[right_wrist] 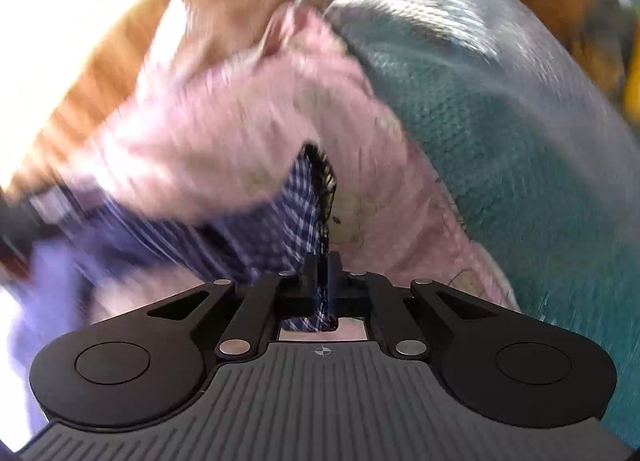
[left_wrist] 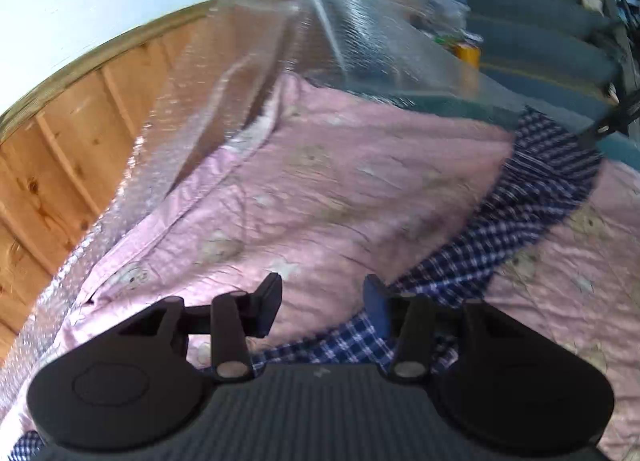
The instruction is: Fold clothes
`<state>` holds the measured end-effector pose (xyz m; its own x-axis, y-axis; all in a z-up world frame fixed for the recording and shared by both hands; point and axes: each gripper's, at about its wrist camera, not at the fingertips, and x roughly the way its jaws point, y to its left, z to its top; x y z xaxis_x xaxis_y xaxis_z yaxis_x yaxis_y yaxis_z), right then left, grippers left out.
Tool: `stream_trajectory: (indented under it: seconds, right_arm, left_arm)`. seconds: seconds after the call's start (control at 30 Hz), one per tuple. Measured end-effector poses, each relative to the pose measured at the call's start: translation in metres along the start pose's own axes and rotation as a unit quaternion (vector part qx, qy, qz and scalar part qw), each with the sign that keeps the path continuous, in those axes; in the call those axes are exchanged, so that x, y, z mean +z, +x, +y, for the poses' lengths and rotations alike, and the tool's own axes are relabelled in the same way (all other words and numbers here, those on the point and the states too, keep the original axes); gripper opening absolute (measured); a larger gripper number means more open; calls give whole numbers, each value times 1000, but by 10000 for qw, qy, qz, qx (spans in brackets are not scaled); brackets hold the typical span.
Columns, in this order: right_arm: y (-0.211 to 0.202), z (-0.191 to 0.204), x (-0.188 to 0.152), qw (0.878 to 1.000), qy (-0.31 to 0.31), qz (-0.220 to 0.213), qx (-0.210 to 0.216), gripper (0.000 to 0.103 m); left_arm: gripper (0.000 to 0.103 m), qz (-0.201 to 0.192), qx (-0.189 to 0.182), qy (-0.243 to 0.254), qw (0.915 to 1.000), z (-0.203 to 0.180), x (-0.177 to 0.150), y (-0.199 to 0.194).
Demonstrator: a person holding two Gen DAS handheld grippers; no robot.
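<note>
**Right tool gripping checked cloth, left tool free**

My right tool (right_wrist: 323, 273) is clamped on an edge of the blue checked garment (right_wrist: 280, 229); fabric runs between the pads. My left tool (left_wrist: 322, 305) stands partly apart, nothing between its fingers, above the same garment (left_wrist: 532, 213). Garment lies across the pink sheet (left_wrist: 320, 181) on the bed. Bubble wrap (left_wrist: 224, 85) covers the bed's wooden edge (left_wrist: 72, 165). Right view is blurred.

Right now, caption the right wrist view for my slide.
Right gripper shut on the blue checked garment, over a pink printed sheet.
</note>
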<state>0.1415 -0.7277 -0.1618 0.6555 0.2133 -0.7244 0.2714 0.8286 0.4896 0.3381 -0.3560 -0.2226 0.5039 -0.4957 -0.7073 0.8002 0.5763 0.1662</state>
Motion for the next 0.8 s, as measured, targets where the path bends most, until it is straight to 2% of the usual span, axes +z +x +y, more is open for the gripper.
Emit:
stream_trajectory:
  seconds: [0.03, 0.07, 0.13, 0.2, 0.33, 0.37, 0.43, 0.5, 0.53, 0.6, 0.67, 0.8]
  right_arm:
    - [-15, -3, 1, 9972, 571, -178, 442, 0]
    - [-28, -6, 2, 9888, 1156, -384, 863, 0]
    - [-38, -14, 2, 9569, 2336, -852, 1501, 0]
    - [-40, -22, 2, 9145, 3323, -1316, 1894, 0]
    - [6, -43, 12, 9052, 3720, -1579, 1313, 7]
    - [19, -48, 15, 9127, 3606, -1395, 1323, 8]
    - [25, -42, 18, 9387, 3027, -1332, 975, 8]
    - [18, -27, 21, 9675, 2055, -1362, 555, 9]
    - [13, -20, 20, 9767, 1573, -1442, 228, 12]
    - [6, -12, 16, 9855, 808, -1454, -336, 41]
    - [6, -12, 8, 9856, 477, -1414, -798, 44]
    - [12, -9, -6, 9891, 253, -1147, -891, 44]
  left_arm:
    - [45, -7, 26, -50, 10000, 2, 2, 2]
    - [45, -28, 66, -74, 9999, 4, 3, 3]
    - [45, -69, 233, -159, 9996, 4, 10, 10]
    - [45, -70, 370, -266, 9989, 2, 16, 18]
    - [45, 66, 331, -303, 9990, -6, 24, 28]
    - [45, 47, 291, -228, 9993, -9, 24, 26]
    - [45, -47, 123, 73, 9999, -17, 23, 18]
    - [46, -155, -90, 423, 9989, -28, 25, 12]
    - [48, -219, -223, 622, 9976, -37, 28, 11]
    - [52, -320, -574, 980, 9930, -56, 37, 12]
    - [52, -374, -864, 1401, 9857, -81, 49, 23]
    - [52, -200, -1241, 2253, 9662, -136, 68, 68]
